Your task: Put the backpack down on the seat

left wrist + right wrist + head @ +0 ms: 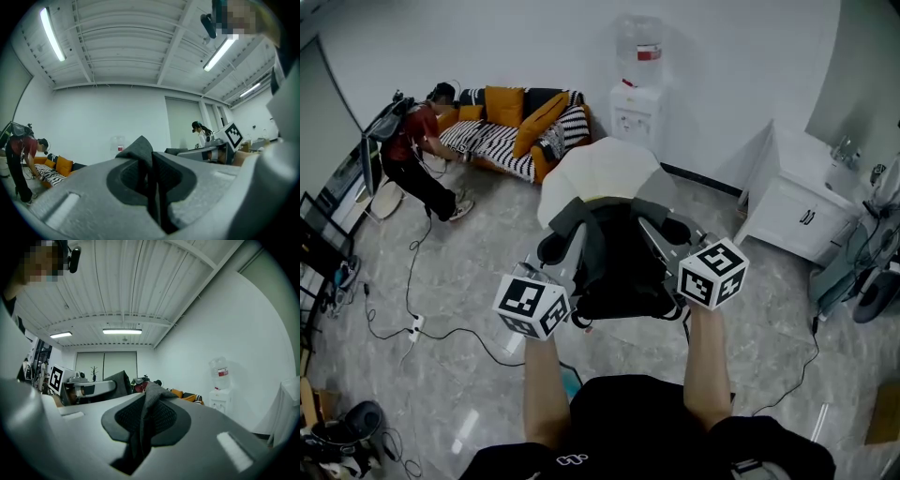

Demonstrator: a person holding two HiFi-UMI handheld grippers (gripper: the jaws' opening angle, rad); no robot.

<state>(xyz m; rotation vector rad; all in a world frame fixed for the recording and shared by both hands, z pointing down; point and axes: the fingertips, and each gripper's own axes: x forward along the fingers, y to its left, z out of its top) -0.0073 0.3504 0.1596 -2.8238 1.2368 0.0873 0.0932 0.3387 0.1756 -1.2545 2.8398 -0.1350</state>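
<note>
A black backpack with grey shoulder straps hangs between my two grippers, just on the near side of a cream rounded seat. My left gripper is shut on the left grey strap, whose folded fabric pokes up between the pads of the left gripper. My right gripper is shut on the other strap, which runs down through the jaws of the right gripper. Both gripper views point up toward the ceiling. The backpack's underside is hidden, so contact with the seat cannot be told.
A striped sofa with orange cushions stands at the far wall, and a person bends beside it. A water dispenser stands behind the seat, a white cabinet at the right. Cables and a power strip lie on the floor at the left.
</note>
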